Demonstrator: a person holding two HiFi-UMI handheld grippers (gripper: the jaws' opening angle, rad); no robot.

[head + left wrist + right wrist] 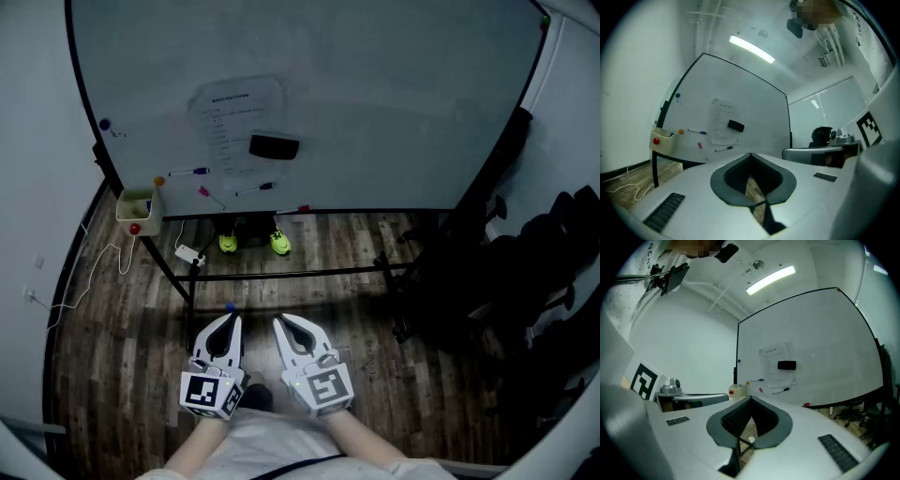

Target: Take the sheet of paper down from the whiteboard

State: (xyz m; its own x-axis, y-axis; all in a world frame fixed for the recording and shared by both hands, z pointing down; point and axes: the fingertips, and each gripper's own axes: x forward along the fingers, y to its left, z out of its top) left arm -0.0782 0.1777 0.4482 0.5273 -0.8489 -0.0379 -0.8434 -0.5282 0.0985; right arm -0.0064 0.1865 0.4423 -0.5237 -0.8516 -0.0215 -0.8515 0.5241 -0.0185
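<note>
One whiteboard [394, 84] stands ahead, well apart from the person. One sheet of paper [232, 117] hangs on its left half. There are two grippers, the left gripper [229, 322] and the right gripper [284, 323], held low and level, both with jaws closed and empty. One black eraser [274, 146] sits on the sheet's lower right, probably pinning it. Risk: pulling the sheet with the eraser in place may tear the paper or drop the eraser. Three markers [192, 172] cling near the sheet.

Sheet of paper [234, 127] print too small to read; eraser [274, 146] hides part.
</note>
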